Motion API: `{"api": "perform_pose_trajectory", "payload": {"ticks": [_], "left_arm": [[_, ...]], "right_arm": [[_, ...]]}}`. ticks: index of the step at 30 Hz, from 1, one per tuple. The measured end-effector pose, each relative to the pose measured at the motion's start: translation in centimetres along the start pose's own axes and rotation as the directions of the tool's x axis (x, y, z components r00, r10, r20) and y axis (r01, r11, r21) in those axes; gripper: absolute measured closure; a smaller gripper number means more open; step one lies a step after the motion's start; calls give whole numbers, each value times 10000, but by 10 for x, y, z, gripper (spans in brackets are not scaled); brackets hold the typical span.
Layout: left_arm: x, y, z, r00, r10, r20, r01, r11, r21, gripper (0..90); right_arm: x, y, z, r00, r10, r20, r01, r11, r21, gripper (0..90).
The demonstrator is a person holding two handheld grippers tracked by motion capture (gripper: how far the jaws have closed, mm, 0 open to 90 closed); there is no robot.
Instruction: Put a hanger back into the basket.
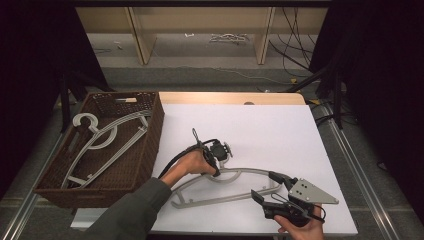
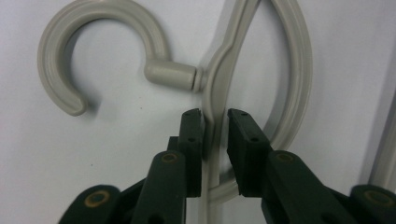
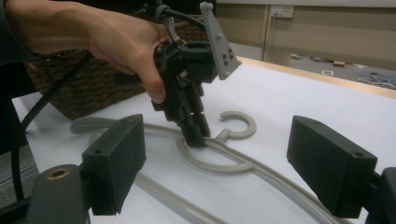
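**A:** What lies on the counter point(image 1: 280, 130)?

**B:** A pale grey plastic hanger point(image 1: 235, 187) lies flat on the white surface, near the front edge, a little right of the middle. Its open hook point(image 2: 93, 51) curls away from the neck, and a curved inner loop sits just below where the two shoulders meet.

**A:** Where is the left gripper point(image 1: 216, 165)?

**B:** A hand point(image 1: 187, 164) in a dark green sleeve points it steeply down at the hanger's neck. In the left gripper view, its two black jaws stand on either side of the thin grey bar just below the hook joint. The left jaw touches the bar; a narrow gap shows between the bar and the right jaw, so the jaws are nearly together around it but not fully clamped. The right gripper view shows the tips down at the counter surface, right beside the hook.

**A:** And the right gripper point(image 1: 269, 186)?

**B:** It is held low near the front right of the counter, aimed toward the hanger's right shoulder. Its jaws are spread wide apart and hold nothing; from its own camera, the hanger's arm runs across between them, farther off.

**A:** Anything else nearby?

**B:** A dark brown woven basket point(image 1: 150, 145) sits at the left edge of the counter, well apart from the loose hanger. Inside it lie more grey hangers point(image 1: 102, 142), overlapping, hooks toward the far end.
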State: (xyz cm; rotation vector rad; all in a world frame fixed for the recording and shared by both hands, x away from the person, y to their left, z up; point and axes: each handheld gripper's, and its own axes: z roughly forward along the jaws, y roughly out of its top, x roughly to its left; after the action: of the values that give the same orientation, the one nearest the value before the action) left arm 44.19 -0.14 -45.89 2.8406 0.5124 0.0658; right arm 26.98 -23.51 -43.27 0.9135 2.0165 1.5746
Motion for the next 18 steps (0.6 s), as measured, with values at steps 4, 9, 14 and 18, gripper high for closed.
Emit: {"api": "perform_pose_trajectory", "payload": {"ticks": [4, 9, 14, 18], "left_arm": [[-2, 0, 0, 9990, 436, -6, -436, 9990, -75, 812], [-3, -4, -1, 9984, 573, -34, -574, 9979, -296, 817], [1, -10, -3, 9987, 504, 27, -500, 9952, -845, 821], [-1, -9, -15, 9978, 644, -136, -656, 9889, -1331, 822]], "right_arm": [[1, 0, 0, 10000, 6, -5, -6, 10000, 24, 204], [1, 0, 0, 10000, 4, 28, -4, 10000, 13, 204], [0, 0, 0, 10000, -9, 34, 9, 10000, 4, 205], [-1, 0, 0, 9999, 87, -58, -87, 10000, 35, 204]]}}
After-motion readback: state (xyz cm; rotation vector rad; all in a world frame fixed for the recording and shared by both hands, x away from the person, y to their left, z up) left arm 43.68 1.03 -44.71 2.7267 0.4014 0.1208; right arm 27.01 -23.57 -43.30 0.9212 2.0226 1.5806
